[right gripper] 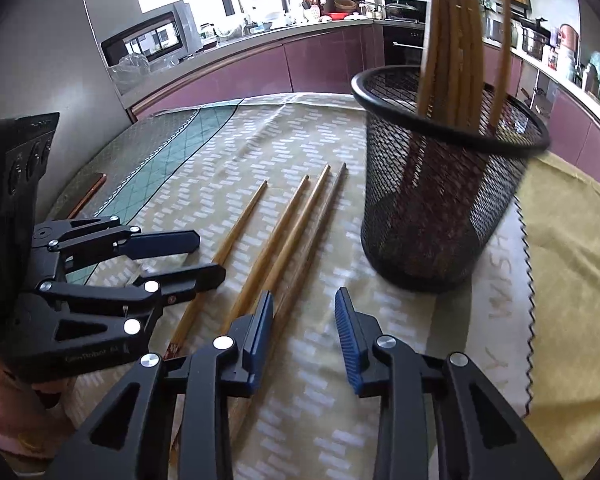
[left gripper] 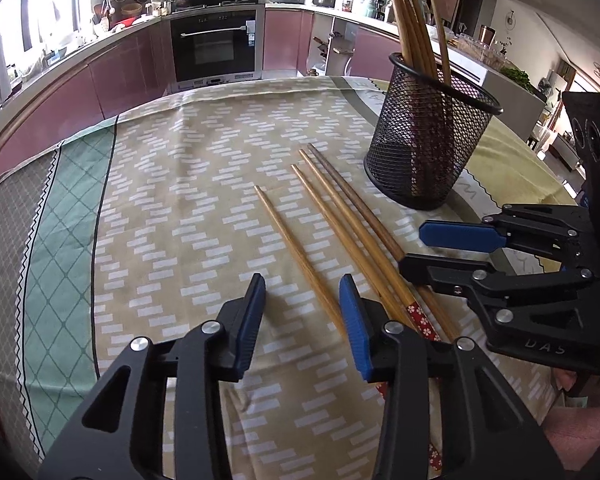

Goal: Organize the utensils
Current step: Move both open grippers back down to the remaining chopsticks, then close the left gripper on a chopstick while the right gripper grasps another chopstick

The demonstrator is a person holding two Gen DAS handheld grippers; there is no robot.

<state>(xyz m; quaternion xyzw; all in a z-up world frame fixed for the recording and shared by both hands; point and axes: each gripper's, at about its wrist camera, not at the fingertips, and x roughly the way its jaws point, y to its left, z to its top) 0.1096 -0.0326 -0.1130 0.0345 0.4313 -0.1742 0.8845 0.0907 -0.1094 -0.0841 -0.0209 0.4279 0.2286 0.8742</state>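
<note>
left tongs (left gripper: 302,320): black, blue pads, silver rivets | right tongs (right gripper: 304,338): same | pink sleeve (left gripper: 580,428)

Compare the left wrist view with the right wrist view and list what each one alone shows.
Left wrist only: a red flowered chopstick handle and the tablecloth's edge near the oven. Right wrist only: the microwave and the cloth's zigzag border. Both: four loose chopsticks, the mesh holder with upright chopsticks, both hand-held grippers.
</note>
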